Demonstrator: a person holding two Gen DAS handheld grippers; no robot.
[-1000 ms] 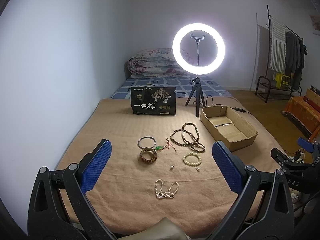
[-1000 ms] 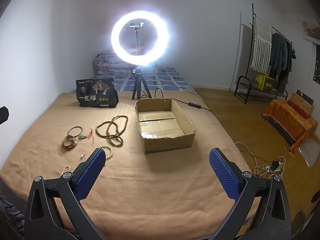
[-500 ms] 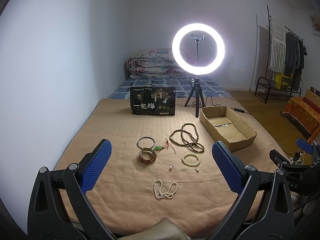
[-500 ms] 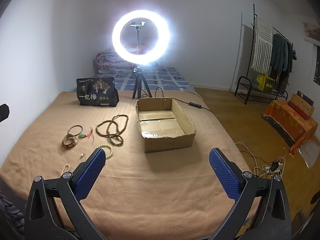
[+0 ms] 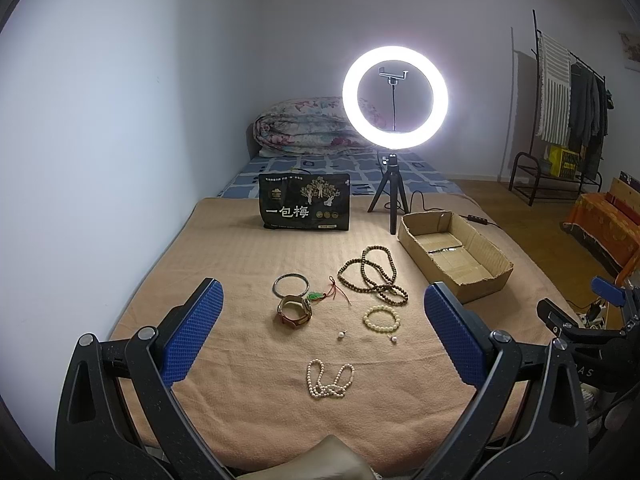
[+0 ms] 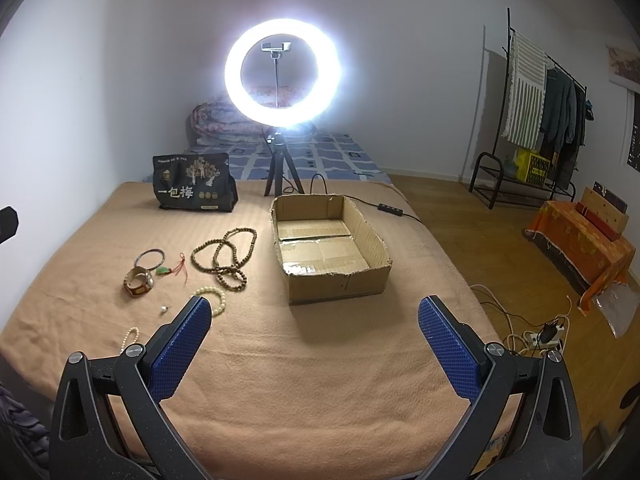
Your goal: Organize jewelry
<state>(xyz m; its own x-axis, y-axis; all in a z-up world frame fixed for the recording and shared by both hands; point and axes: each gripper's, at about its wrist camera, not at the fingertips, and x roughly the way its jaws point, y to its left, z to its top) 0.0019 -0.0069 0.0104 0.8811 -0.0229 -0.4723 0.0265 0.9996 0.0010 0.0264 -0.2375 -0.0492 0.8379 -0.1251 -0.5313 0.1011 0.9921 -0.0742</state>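
A slight drift of both views is all that is seen. In the left wrist view the pearl necklace (image 5: 330,380) and watch (image 5: 295,309) are now placed a little further left and up; in the right wrist view the cardboard box (image 6: 336,284) and ring light (image 6: 282,74) — shifted slightly right.

This is a home bedroom: a bed (image 5: 328,248) with a folded quilt (image 5: 304,128), a clothes rack (image 6: 540,96) with what seems like jackets.
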